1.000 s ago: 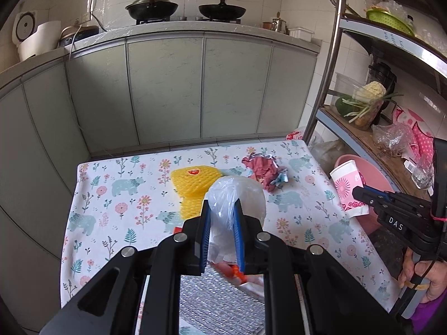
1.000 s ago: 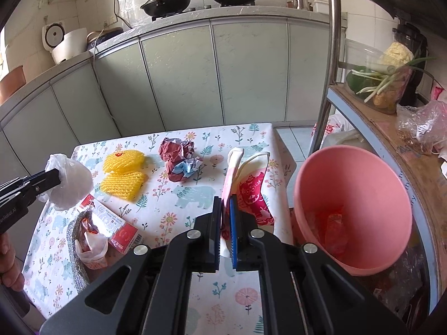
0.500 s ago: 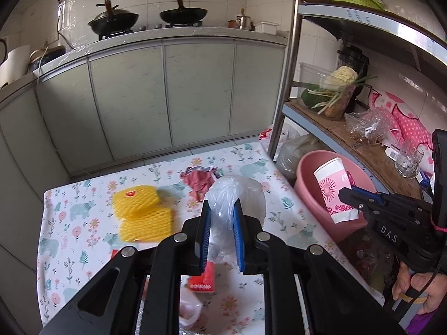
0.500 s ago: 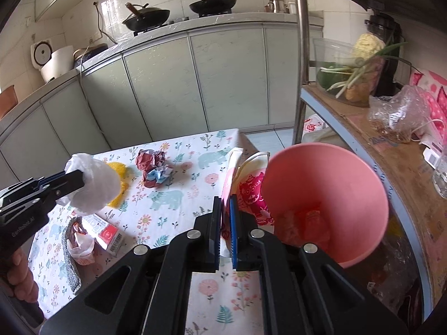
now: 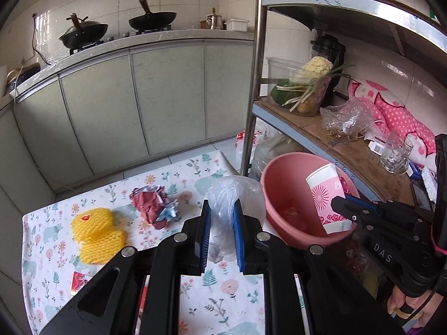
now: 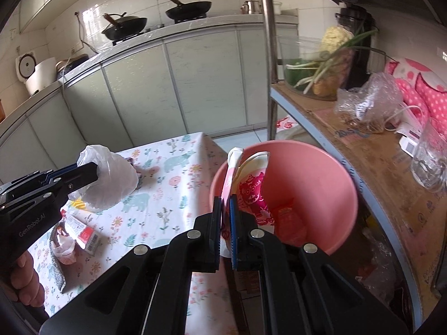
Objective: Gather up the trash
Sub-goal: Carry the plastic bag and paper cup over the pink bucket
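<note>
Left gripper (image 5: pixel 220 213): clamped on crumpled clear plastic bag (image 5: pixel 233 192). Right gripper (image 6: pixel 225 205): pinched on flattened pink-and-white paper cup (image 6: pixel 248 178), held over round pink plastic bin (image 6: pixel 321 184).

Both grippers are matte black plastic. The left gripper (image 5: pixel 220 234) and the right gripper (image 6: pixel 225 226) each have two flat fingers (image 5: pixel 202 237) faced with blue ribbed pads and round silver screws at the linkage joints. White lettering marks their sides: "GenRobot.AI" on the left, seemingly "DAS" on the right.
</note>
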The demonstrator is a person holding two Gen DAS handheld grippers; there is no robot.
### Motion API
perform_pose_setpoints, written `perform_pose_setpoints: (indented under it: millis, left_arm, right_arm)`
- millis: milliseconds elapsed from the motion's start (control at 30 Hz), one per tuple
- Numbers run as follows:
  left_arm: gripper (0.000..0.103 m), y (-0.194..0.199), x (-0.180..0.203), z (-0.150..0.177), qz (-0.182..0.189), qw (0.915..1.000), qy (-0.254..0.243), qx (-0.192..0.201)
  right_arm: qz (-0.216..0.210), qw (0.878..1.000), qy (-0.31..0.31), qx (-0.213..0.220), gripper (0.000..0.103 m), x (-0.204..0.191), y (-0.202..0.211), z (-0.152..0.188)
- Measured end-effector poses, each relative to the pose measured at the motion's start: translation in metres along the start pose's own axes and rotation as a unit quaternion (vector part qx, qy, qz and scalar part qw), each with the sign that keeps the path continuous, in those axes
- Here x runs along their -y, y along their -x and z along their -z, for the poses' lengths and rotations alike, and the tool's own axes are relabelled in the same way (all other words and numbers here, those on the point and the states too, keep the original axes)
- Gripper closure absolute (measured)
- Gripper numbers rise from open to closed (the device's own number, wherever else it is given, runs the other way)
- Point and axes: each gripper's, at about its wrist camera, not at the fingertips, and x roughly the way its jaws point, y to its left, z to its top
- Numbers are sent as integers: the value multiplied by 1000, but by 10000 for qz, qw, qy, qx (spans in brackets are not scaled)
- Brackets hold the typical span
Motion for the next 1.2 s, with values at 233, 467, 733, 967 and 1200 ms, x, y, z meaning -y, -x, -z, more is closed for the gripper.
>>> perform_pose_setpoints:
  millis: [233,467,733,967,1200]
  left_arm:
    - [89,-19,21,-9,215,9997,-145,-47]
    - [89,-45,42,-16,456,9985,-262,-125]
    - [89,-75,65,-24,662,9969,-372,-216]
    - [89,-102,75,-27,996,9941,-259,-357]
    - [89,-133,77,-26,1364,9884,-24,-672]
  right_arm:
    - [177,9997,-151,-15,97,21,-5,-2]
    - [209,9989,-424,2,97,45,-16,-2]
    - [251,9976,-647,-40,97,65,-33,-1]
    - [287,9974,-662,-72,97,72,-50,-2]
    - [276,9957,-849,-262,97,86,-69,3]
